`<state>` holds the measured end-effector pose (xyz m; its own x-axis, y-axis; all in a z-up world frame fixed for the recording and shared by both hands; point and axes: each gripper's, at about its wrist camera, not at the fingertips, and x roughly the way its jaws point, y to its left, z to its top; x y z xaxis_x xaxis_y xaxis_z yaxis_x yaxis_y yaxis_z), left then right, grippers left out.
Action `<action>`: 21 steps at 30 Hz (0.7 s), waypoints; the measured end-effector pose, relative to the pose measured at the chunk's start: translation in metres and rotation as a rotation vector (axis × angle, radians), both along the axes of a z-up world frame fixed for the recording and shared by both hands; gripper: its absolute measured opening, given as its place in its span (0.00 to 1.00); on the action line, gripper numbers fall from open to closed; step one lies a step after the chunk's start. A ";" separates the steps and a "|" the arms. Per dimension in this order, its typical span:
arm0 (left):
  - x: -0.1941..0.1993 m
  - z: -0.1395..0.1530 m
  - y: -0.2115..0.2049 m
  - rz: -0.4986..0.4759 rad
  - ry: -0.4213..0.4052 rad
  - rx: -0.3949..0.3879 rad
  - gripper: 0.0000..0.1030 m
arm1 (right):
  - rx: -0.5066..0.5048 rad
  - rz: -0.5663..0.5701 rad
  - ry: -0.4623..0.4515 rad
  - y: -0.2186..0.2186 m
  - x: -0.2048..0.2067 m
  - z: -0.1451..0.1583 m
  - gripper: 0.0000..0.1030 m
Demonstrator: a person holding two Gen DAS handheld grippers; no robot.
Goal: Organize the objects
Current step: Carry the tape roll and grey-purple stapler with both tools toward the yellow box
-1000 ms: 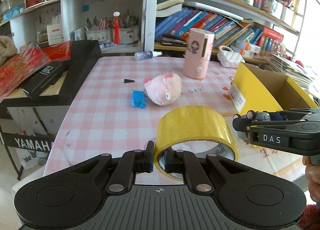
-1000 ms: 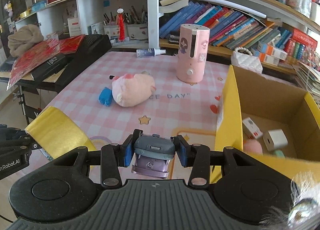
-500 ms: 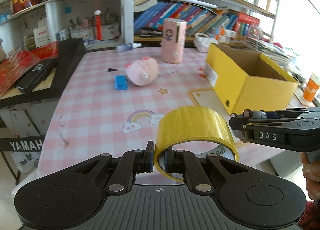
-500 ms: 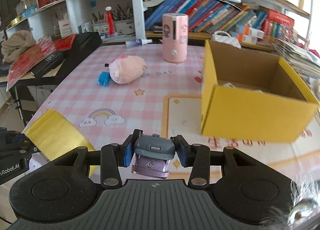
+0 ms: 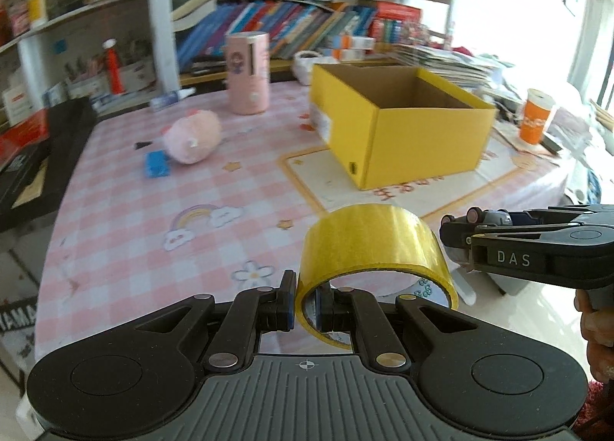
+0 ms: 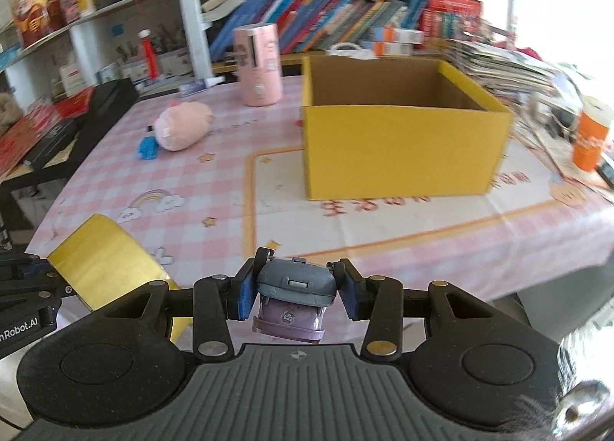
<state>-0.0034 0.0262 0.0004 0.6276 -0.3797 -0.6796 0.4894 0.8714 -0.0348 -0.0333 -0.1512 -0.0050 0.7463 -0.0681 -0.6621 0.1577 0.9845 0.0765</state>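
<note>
A: What have you got in each claw?

B: Your left claw (image 5: 306, 306) is clamped on the wall of the tape (image 5: 374, 245), one finger inside the ring and one outside. Your right claw (image 6: 294, 289) grips a small grey and purple toy (image 6: 292, 301) between its blue pads. Both are held off the near edge of the worktop (image 6: 383, 218), side by side; the right claw also shows at the right of the left view.

A: Where is the box?

B: The yellow box (image 6: 399, 142) stands open on the worktop ahead of you, right of centre. Its inside is hidden from here.

A: What else is around it?

B: To its left lie a pink plush (image 5: 192, 136) and, touching it, a blue bit (image 5: 155, 164). Behind them a pink canister (image 5: 247, 73) stands upright. An orange cup (image 6: 591, 138) stands well right of the box. Between your claws and the box there is only checked cloth.
</note>
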 end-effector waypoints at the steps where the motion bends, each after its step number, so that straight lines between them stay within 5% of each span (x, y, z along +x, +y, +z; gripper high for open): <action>1: -0.001 0.000 -0.004 -0.017 0.000 0.000 0.08 | 0.000 -0.015 0.000 -0.003 -0.004 0.000 0.40; 21: 0.002 0.000 -0.078 -0.240 -0.003 -0.006 0.08 | -0.007 -0.237 0.022 -0.068 -0.042 0.000 0.40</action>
<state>-0.0018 -0.0514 0.0007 0.5211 -0.5224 -0.6750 0.6829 0.7295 -0.0374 -0.0754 -0.2189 -0.0051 0.6946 -0.2441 -0.6767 0.3860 0.9203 0.0642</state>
